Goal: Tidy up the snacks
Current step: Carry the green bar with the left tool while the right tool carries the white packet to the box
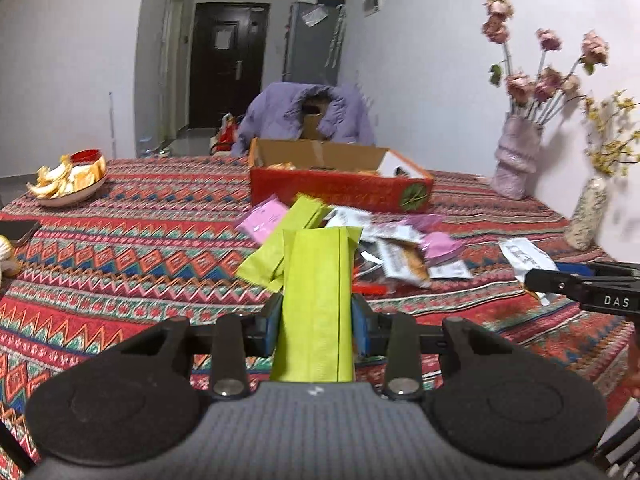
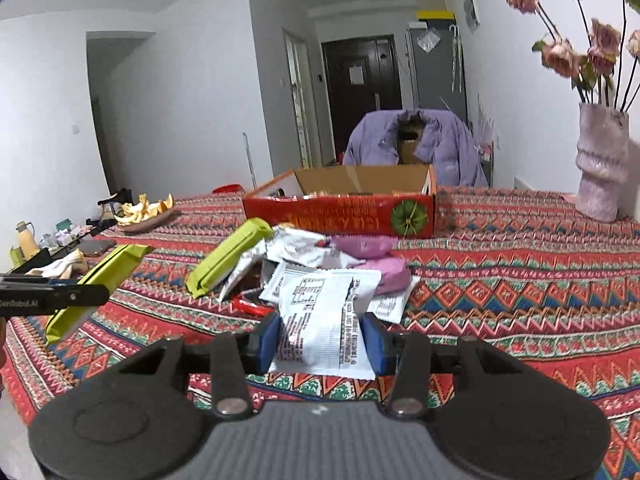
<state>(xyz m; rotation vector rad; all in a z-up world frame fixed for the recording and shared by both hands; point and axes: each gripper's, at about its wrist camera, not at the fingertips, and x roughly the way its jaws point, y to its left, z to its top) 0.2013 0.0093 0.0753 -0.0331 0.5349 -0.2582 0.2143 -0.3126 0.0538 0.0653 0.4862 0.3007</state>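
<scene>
My left gripper is shut on a lime green snack packet, held upright above the table; it also shows in the right wrist view. My right gripper is shut on a white snack packet with black print, lifted above the cloth. A pile of snack packets in green, pink and white lies in front of an open red cardboard box, also in the right wrist view. The right gripper shows at the right edge of the left wrist view.
The table has a patterned red cloth. A bowl of orange peels stands far left. A pink vase with dried roses and a small speckled vase stand by the right wall. A chair with a purple jacket is behind the box.
</scene>
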